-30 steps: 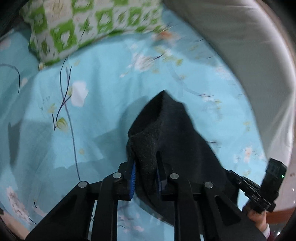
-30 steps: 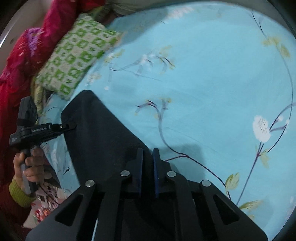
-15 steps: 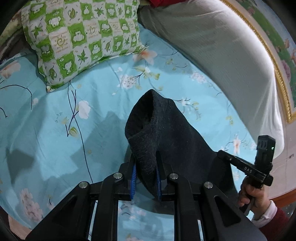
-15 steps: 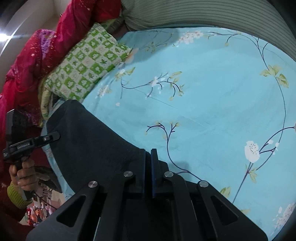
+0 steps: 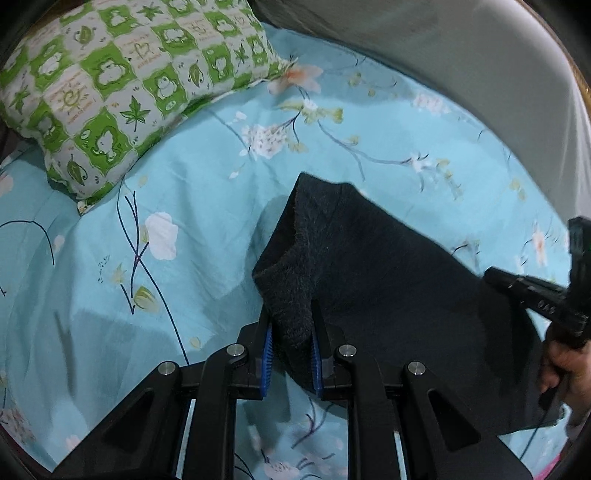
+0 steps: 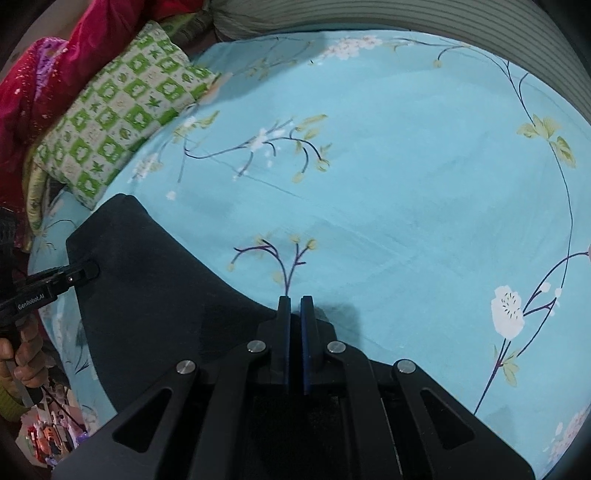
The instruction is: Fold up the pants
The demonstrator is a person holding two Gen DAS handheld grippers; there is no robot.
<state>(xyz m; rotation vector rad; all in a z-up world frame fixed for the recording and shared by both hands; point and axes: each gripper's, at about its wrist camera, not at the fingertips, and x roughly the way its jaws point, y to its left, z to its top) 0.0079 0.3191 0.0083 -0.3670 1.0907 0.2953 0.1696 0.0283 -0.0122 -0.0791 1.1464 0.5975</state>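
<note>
The dark pants [image 5: 388, 280] hang stretched between my two grippers above a light blue flowered bed sheet [image 5: 166, 206]. My left gripper [image 5: 291, 325] is shut on a bunched fleecy edge of the pants. My right gripper [image 6: 294, 306] is shut on the other edge of the pants [image 6: 155, 295], which spread out to its left. The right gripper shows at the right edge of the left wrist view [image 5: 524, 291], and the left gripper shows at the left edge of the right wrist view [image 6: 77, 275], each clamped on the cloth.
A green and white checked pillow [image 5: 122, 85] lies at the far left of the bed, also in the right wrist view [image 6: 122, 122]. A grey striped bolster [image 6: 406, 18] runs along the far side. Red bedding [image 6: 40, 81] is piled behind the pillow.
Both grippers have carried the pants forward over the bed toward the pillow and bolster. The cloth now hangs lower and more spread out. Both grips are unchanged.
</note>
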